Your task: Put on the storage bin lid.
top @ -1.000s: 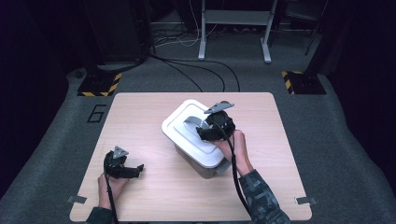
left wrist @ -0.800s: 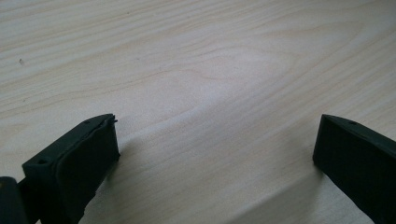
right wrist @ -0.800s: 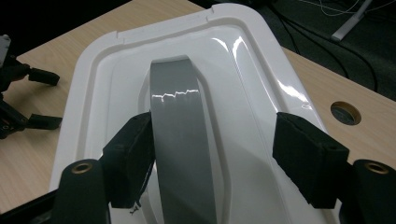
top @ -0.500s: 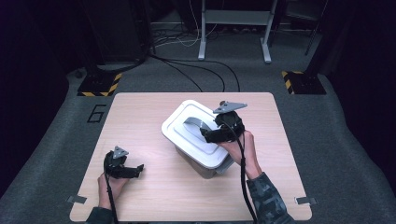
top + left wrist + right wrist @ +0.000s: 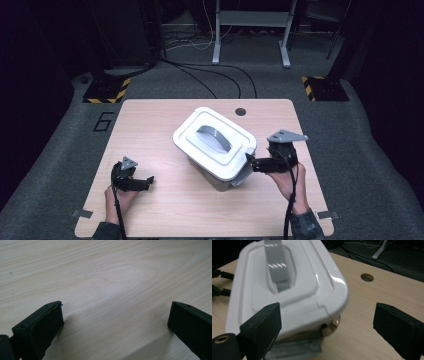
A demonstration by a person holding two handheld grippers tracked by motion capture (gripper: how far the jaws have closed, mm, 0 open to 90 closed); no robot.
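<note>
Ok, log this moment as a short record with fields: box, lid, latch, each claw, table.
box: white storage box, set at an angle near the middle of the table
lid: on, grey handle lying flat in its recess
latch: grey side latch hangs swung out at the end facing the right claw
right claw: jaws have just been opening, nothing between them, close beside the latch end
left claw: open, holding nothing, low over bare wood
table: light wood, round hole near the far edge
</note>
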